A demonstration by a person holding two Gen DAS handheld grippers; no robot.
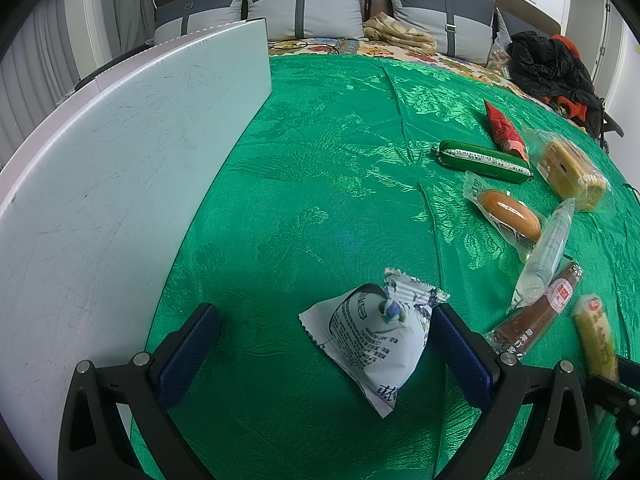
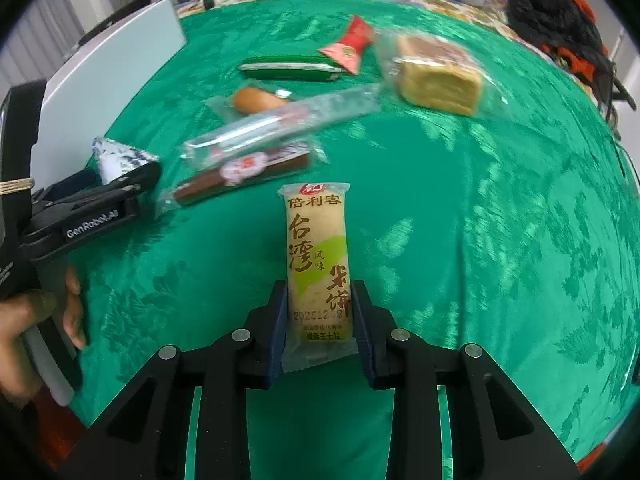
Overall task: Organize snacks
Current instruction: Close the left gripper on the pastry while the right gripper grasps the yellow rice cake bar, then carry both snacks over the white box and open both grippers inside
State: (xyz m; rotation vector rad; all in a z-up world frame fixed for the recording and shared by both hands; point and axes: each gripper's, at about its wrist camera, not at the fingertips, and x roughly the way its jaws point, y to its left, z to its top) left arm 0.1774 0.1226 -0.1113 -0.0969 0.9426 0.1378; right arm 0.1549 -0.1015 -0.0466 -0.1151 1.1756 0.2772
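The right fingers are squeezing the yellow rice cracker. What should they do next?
Probably carry the rice cracker toward the white board. The right gripper already pinches it, and the other snacks still lie on the green cloth.

Count of wrapped snacks: 8 in all.
- 1 yellow-green rice cracker bar (image 2: pixel 318 264), between the right claw's pads.
- 1 white-blue pouch (image 1: pixel 376 336), between the left claw's open pads, against the right one.
- 1 brown sausage stick (image 1: pixel 536 316), right of the left claw.
- 1 clear long pack (image 1: pixel 548 248), beyond it.
- 1 small bun (image 1: pixel 508 212).
- 1 green stick (image 1: pixel 484 160).
- 1 red packet (image 1: pixel 504 128).
- 1 sliced cake pack (image 1: pixel 572 172), farthest right.

Other: 1 white board (image 1: pixel 120 184), left of the left claw. 2 claws.
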